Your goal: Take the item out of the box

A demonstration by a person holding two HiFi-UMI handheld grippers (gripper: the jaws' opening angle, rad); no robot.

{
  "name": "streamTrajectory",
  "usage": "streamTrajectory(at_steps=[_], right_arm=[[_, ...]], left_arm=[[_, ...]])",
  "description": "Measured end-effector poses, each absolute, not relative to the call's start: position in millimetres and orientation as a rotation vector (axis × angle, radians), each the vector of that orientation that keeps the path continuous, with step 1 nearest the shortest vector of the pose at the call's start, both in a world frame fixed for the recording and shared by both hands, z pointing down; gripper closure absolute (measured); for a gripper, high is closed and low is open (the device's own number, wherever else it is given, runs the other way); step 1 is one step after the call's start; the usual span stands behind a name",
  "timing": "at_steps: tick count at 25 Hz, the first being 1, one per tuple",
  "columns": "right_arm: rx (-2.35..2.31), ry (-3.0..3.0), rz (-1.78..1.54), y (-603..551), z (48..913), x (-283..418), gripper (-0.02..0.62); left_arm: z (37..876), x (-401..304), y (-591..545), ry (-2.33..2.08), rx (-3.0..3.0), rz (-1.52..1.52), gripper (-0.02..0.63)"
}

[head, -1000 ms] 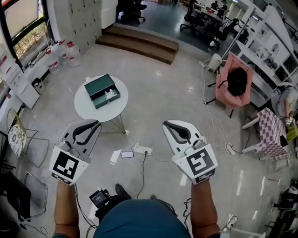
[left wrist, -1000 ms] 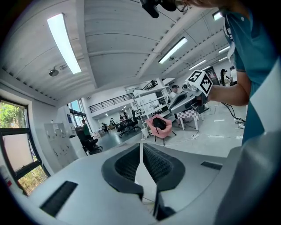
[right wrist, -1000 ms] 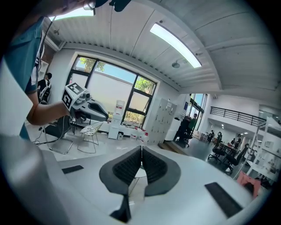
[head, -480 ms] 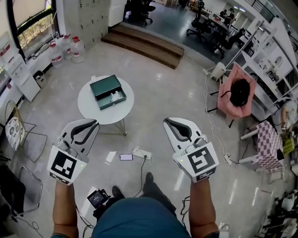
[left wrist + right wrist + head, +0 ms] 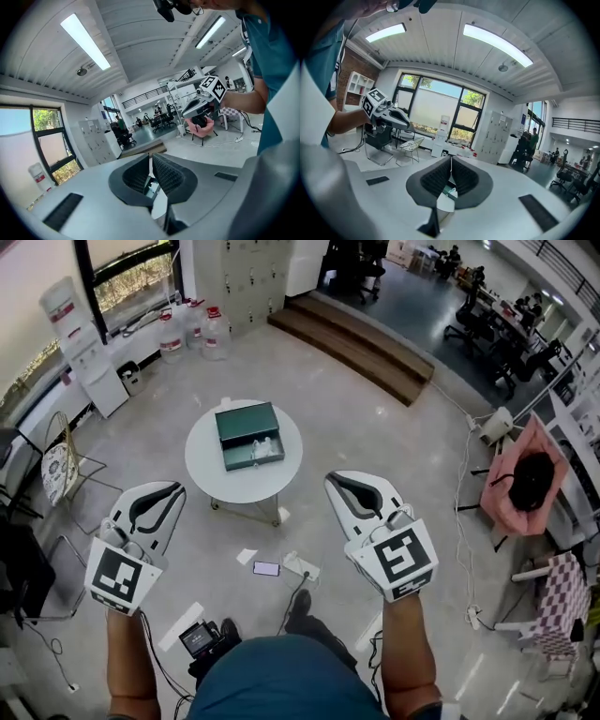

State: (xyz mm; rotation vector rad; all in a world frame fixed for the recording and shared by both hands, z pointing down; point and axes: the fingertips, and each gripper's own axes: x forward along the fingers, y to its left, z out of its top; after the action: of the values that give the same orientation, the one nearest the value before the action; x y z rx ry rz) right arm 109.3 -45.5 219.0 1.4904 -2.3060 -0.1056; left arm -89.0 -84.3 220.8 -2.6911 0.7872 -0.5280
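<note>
A green box (image 5: 248, 436) lies open on a round white table (image 5: 207, 469) ahead of me, with small white items (image 5: 263, 446) in its lower half. Both grippers are held in the air well short of the table. The left gripper (image 5: 177, 487) is to the table's lower left, its jaws shut and empty (image 5: 151, 156). On the table's lower right is my right gripper (image 5: 331, 479), also shut with nothing between its pads (image 5: 450, 158). Each gripper view looks across the room and catches the other gripper.
A power strip (image 5: 306, 568) with cables and a phone (image 5: 266, 568) lie on the floor near my feet. A wire chair (image 5: 59, 471) stands at the left, water bottles (image 5: 192, 331) by the window, wooden steps (image 5: 361, 345) behind the table, a pink chair (image 5: 528, 478) at the right.
I have walked towards the table: it now sits nearer and more central between the grippers. Both grippers stay shut and keep their place before me.
</note>
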Motion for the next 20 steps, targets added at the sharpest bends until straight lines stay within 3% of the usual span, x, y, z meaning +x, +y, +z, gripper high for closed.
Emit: streamTrajectory(at_steps=[10, 20], right_arm=[[1.372, -2.409, -0.085, -75.2, 240.1, 225.4, 0.557], [1.378, -2.43, -0.074, -92.5, 243.7, 271.6, 0.557]], left_arm=[[229.0, 32.3, -98.2, 0.898, -2.654, -0.613, 0.568], [231.3, 79.0, -115.8, 0.898, -2.647, -0.646, 0.568]])
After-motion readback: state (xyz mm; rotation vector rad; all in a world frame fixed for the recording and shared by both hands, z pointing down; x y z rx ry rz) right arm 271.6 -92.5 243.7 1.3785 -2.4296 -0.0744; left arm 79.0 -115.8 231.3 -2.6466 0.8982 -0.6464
